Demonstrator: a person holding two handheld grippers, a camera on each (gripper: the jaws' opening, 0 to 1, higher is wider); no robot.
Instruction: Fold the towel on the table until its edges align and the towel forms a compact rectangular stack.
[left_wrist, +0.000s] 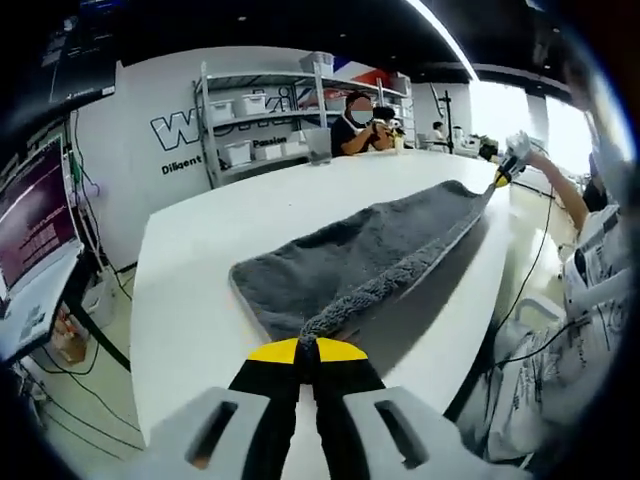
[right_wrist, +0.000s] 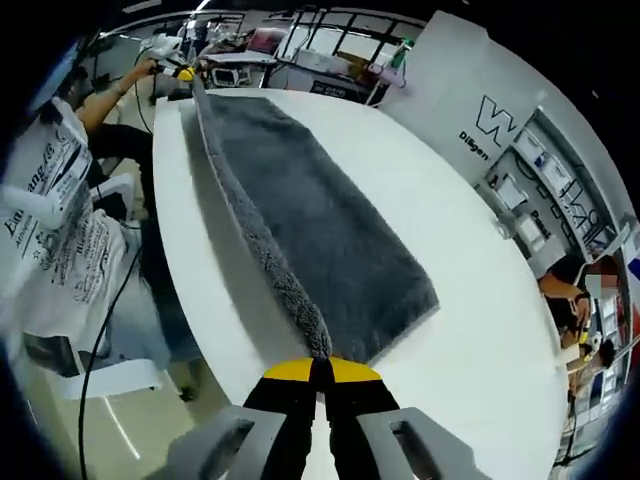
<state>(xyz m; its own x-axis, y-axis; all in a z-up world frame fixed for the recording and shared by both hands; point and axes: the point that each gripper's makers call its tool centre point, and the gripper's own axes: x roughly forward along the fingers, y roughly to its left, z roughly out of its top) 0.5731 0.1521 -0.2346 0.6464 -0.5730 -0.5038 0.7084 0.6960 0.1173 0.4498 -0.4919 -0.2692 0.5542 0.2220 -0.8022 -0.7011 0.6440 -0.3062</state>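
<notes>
Plenty of open white surface (left_wrist: 200, 300) on the far side of the grey towel (left_wrist: 370, 255), nothing sitting on it, so a tool could slide across there freely. The towel itself takes up a long strip near the person's edge, with its near hem lifted and stretched tight between the left tool (left_wrist: 307, 350) and the right tool (right_wrist: 322, 368), both clamped on it, so that line is blocked. Off the surface it's tighter: a monitor (left_wrist: 35, 230) and cables crowd one end, shelving (left_wrist: 265, 115) lines the wall, and a seated person (left_wrist: 360, 125) works at the far end.
</notes>
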